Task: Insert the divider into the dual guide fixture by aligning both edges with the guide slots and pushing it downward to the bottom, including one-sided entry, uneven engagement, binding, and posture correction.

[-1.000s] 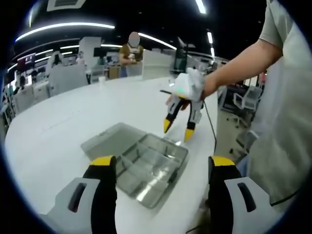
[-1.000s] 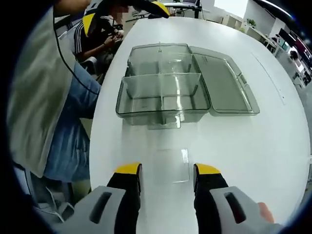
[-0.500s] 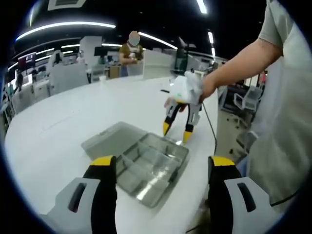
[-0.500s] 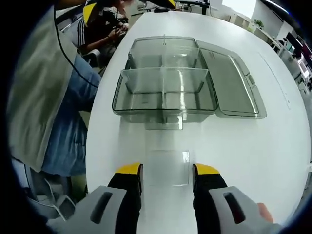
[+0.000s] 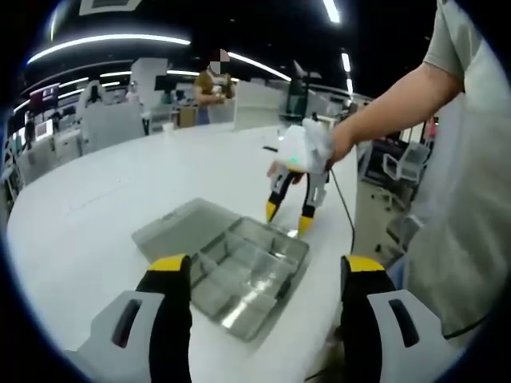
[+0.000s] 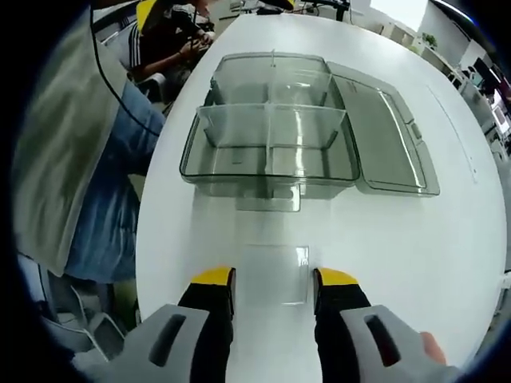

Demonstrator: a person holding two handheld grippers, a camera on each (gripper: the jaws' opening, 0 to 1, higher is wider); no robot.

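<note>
Clear plastic divider (image 6: 274, 274) lies flat on the white table (image 6: 415, 239), between the spread jaws of the right gripper (image 6: 273, 281), not clamped. Just beyond it sits the transparent compartment box (image 6: 270, 144) with its lid (image 6: 386, 140) open flat. Left gripper (image 5: 260, 268) hangs wide apart, holding nothing, above the box's near end.

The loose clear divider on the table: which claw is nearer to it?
Right. The right claw is open with the divider lying flat between its tips; the left claw stays across the clear box from it.
</note>
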